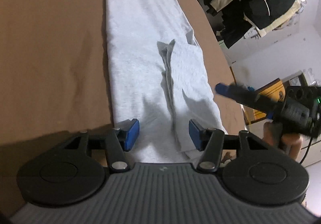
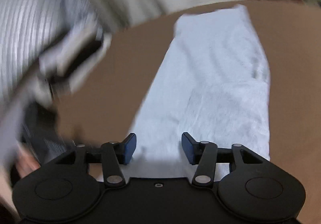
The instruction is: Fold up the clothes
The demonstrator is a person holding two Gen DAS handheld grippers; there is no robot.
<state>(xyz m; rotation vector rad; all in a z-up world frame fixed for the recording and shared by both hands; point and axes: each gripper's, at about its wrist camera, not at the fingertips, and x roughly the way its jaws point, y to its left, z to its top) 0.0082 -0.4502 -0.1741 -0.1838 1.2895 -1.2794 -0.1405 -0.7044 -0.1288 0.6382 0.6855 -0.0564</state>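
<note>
Where the brown cloth-covered table (image 1: 50,53) fills the left of the left wrist view, a light grey knit garment (image 1: 140,43), folded into a long strip with a creased flap, runs up the centre. Left gripper (image 1: 164,134): blue ribbed pads apart above its near end, nothing clamped. Right gripper (image 2: 158,148): jaws apart over the garment, view blurred.
</note>
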